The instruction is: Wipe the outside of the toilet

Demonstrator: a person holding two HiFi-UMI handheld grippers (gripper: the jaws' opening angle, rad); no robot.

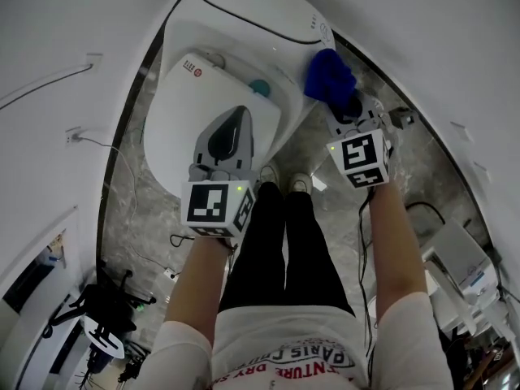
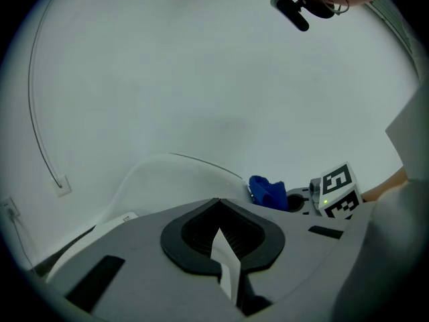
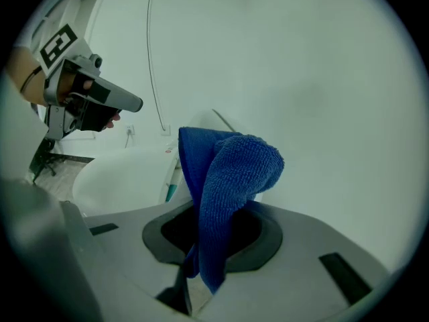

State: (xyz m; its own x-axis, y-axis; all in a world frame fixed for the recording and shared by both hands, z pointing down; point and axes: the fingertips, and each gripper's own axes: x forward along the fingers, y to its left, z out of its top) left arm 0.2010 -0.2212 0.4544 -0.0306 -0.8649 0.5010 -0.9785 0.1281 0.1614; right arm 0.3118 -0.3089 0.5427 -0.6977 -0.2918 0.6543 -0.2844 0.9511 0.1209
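**Cloth clamped on the right, left gripper closed and empty**

Your right gripper [image 3: 191, 282] has its jaws clamped on the blue cloth [image 3: 224, 193], which stands up in a folded bunch and hides most of the jaw opening. In the head view that bunch sits against the right flank of the toilet [image 1: 236, 55], near its back end. No view shows whether the fabric touches the porcelain.

Your left gripper [image 2: 226, 263] has its jaws drawn together with nothing held. A pale sliver shows at their seam, and you cannot tell what it is. The head view places this gripper above the front of the toilet lid [image 1: 219, 88]. Its own view sees only the lid's curved edge against a blank white wall.

The lid is down, so the bowl's inside is hidden. Only the head view shows the whole toilet, standing right in front of your shoes [image 1: 284, 179] on the marbled floor [image 1: 138, 210]. Only the gripper views show the thin cable [image 2: 40, 133] running down the wall. The clutter at the lower corners of the head view is too dark to make out.
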